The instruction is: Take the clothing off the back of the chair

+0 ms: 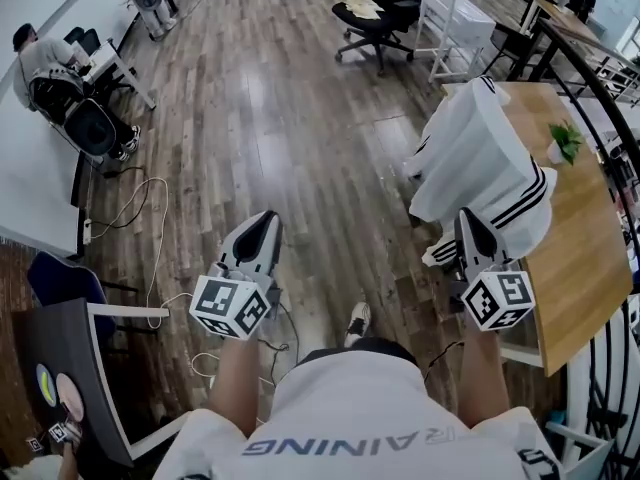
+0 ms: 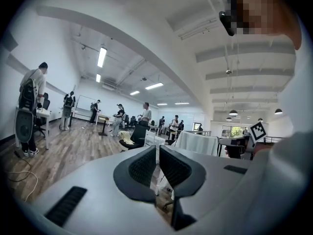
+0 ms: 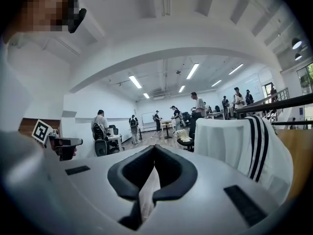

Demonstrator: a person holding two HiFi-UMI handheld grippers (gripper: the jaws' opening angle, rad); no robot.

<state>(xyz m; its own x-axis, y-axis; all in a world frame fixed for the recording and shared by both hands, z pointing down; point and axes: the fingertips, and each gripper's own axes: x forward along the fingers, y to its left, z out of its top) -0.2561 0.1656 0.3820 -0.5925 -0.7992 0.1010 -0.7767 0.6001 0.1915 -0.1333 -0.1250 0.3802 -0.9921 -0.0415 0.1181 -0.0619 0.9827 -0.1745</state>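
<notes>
A white garment with black stripes (image 1: 478, 158) hangs over the back of a chair beside a wooden table (image 1: 575, 268), at the right of the head view. My right gripper (image 1: 469, 218) is just short of its lower hem, shut and empty. In the right gripper view the garment (image 3: 239, 141) stands ahead and to the right of the closed jaws (image 3: 154, 148). My left gripper (image 1: 264, 220) is over the wooden floor well to the garment's left, shut with nothing in it. In the left gripper view, past the closed gripper (image 2: 157, 151), the garment (image 2: 198, 142) shows far off at the right.
A small potted plant (image 1: 564, 140) stands on the table. Farther back are a black office chair (image 1: 385, 18) with a cream cloth, and a white chair (image 1: 445, 18). A person sits at a desk (image 1: 45, 63) far left. A white cable (image 1: 140, 208) lies on the floor.
</notes>
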